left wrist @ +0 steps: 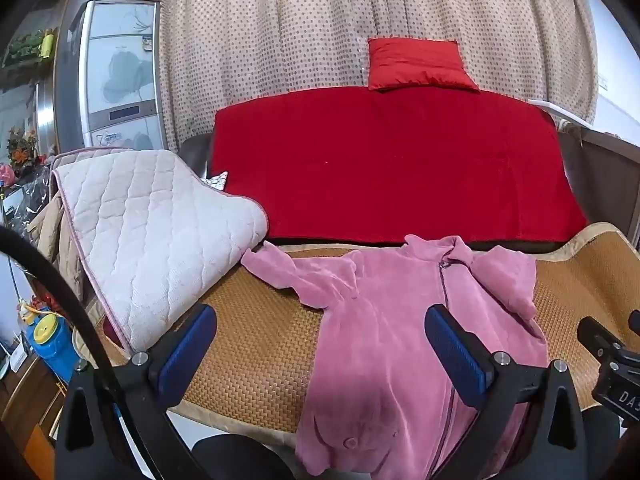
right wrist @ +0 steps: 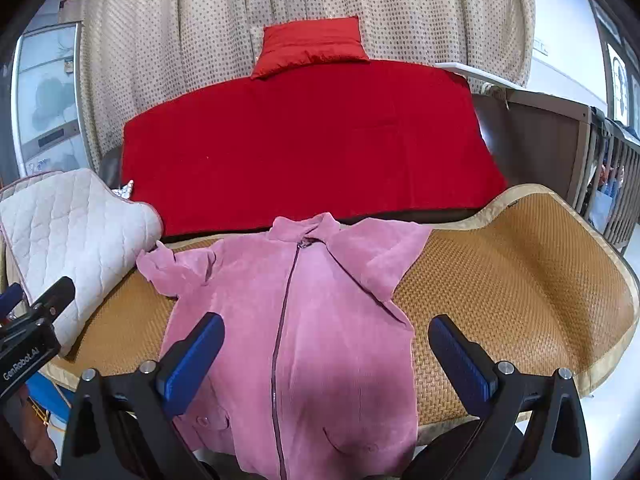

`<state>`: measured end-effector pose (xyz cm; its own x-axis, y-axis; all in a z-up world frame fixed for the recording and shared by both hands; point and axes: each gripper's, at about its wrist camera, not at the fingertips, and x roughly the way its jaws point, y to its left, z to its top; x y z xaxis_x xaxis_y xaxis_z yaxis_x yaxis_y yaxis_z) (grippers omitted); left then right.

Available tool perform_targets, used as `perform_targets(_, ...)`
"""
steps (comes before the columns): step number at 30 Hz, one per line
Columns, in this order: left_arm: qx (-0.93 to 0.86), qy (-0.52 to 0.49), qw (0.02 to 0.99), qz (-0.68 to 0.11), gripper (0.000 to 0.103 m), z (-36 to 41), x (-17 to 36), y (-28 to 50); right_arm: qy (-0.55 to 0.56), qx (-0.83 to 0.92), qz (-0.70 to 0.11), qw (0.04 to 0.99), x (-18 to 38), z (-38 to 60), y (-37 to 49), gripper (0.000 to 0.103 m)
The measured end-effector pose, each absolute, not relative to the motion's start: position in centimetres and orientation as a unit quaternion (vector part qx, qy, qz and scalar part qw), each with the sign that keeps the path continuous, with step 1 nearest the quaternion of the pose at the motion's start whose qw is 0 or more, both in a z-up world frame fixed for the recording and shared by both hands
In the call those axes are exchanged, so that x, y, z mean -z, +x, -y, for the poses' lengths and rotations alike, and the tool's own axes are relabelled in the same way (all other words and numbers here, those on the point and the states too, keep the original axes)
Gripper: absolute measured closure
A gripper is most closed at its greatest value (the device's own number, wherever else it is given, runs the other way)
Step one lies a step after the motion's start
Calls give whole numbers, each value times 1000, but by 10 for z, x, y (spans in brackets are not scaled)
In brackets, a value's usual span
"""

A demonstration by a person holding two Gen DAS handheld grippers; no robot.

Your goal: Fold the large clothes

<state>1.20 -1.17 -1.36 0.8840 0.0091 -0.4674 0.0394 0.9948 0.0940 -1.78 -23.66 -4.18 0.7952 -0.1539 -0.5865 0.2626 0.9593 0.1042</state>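
Note:
A pink fleece zip jacket (left wrist: pixel 384 328) lies face up on a woven bamboo mat (left wrist: pixel 256 344), collar toward the far edge, both sleeves folded in over the shoulders, hem hanging over the near edge. It also shows in the right wrist view (right wrist: pixel 304 320) on the mat (right wrist: pixel 500 280). My left gripper (left wrist: pixel 320 344) is open and empty, hovering above the jacket's left side. My right gripper (right wrist: pixel 326 352) is open and empty, above the jacket's lower middle. The right gripper's body shows at the edge of the left view (left wrist: pixel 612 364).
A folded white quilted pad (left wrist: pixel 152 240) lies on the mat's left end, next to the left sleeve. Behind the mat are a red blanket (left wrist: pixel 384 164) and a red pillow (left wrist: pixel 416 64) against a dotted curtain. A wooden crib (right wrist: pixel 600 160) stands at right.

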Motion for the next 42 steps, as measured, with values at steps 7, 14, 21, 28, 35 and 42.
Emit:
perform_targets(7, 20, 58, 969, -241, 0, 19, 16, 8, 78, 123, -298, 943, 41, 236, -22, 0)
perform_targets(14, 27, 61, 967, -246, 0, 23, 20, 11, 71, 125, -297, 944, 40, 236, -21, 0)
perform_targets(21, 32, 67, 963, -260, 0, 29, 27, 20, 68, 125, -305, 942, 45, 236, -15, 0)
perform_targets(28, 34, 67, 961, -268, 0, 30, 34, 25, 70, 126, -312, 939, 50, 237, -8, 0)
perform_targets(35, 35, 68, 959, -272, 0, 31, 36, 27, 71, 125, -317, 937, 54, 240, -4, 0)
perform_targets(42, 35, 68, 957, -279, 0, 30, 42, 32, 70, 126, -321, 936, 57, 240, -1, 0)
